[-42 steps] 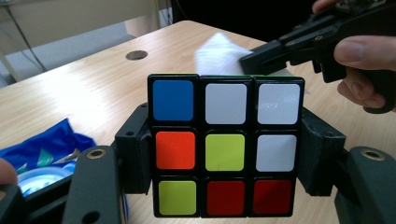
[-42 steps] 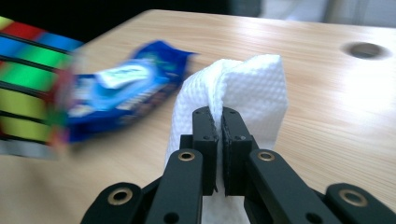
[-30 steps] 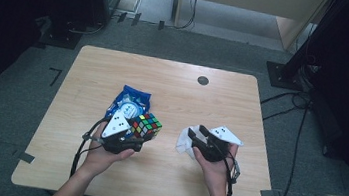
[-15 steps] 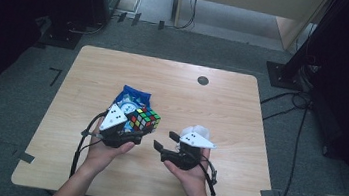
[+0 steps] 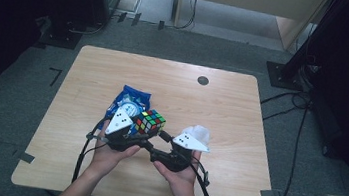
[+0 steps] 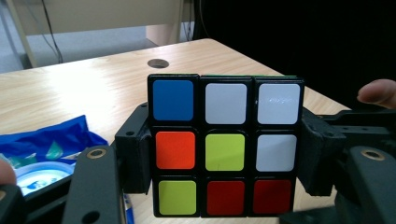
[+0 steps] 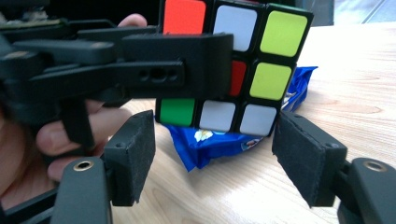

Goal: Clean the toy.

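Note:
A Rubik's cube (image 5: 151, 121) is held just above the wooden table, with my left gripper (image 5: 144, 127) shut on its two sides. In the left gripper view the cube (image 6: 225, 151) shows blue, white, orange, yellow and red squares between the black pads (image 6: 135, 154). My right gripper (image 5: 155, 143) points at the cube from the right. Its jaws have just been opening and now stand open (image 7: 215, 154). The cube's bottom layer (image 7: 243, 70) hangs just beyond them and no pad touches it. One left jaw crosses the cube's face in the right gripper view.
A blue snack packet (image 5: 131, 100) lies on the table (image 5: 221, 109) right behind and under the cube. A white crumpled thing (image 5: 198, 130) sits by the right gripper's plate. A dark round hole (image 5: 203, 80) marks the far right of the tabletop. Cables and stands ring the table.
The right hand has swung left from the table's right part to the cube, and its jaws stand wider apart. The left hand and the cube have hardly moved.

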A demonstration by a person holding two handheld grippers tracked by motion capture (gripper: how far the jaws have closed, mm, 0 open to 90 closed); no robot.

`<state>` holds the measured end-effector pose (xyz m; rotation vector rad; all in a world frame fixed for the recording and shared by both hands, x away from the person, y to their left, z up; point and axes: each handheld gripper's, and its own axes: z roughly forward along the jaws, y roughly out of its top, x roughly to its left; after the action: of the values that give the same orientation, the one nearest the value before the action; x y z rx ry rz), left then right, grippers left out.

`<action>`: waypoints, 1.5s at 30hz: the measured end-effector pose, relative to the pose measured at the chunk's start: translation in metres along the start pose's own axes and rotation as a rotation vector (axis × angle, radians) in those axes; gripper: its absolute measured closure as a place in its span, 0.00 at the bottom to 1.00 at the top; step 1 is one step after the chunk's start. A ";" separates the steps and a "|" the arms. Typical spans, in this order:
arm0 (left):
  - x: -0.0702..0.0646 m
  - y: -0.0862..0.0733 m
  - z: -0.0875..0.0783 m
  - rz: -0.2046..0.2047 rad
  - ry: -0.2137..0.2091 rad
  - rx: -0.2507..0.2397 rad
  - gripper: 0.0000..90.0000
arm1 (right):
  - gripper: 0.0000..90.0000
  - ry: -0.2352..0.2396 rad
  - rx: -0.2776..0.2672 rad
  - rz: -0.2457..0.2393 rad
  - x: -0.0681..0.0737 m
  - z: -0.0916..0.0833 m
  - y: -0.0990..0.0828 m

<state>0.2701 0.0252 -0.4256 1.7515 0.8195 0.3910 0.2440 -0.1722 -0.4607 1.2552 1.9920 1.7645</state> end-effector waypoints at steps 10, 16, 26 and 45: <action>-0.001 -0.003 0.003 -0.008 -0.021 0.014 0.38 | 0.37 -0.011 -0.035 0.017 -0.002 0.002 -0.004; 0.003 -0.003 0.004 -0.046 -0.065 0.023 0.37 | 0.38 -0.024 -0.024 -0.010 -0.002 0.001 -0.003; 0.008 0.000 0.000 -0.078 -0.109 0.010 0.36 | 0.38 -0.056 0.001 -0.090 -0.002 -0.004 0.000; 0.007 -0.004 0.003 -0.066 -0.154 0.014 0.36 | 0.38 -0.064 0.009 -0.106 -0.005 -0.002 -0.001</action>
<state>0.2754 0.0283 -0.4311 1.7397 0.7686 0.2039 0.2455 -0.1771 -0.4626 1.1709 1.9947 1.6475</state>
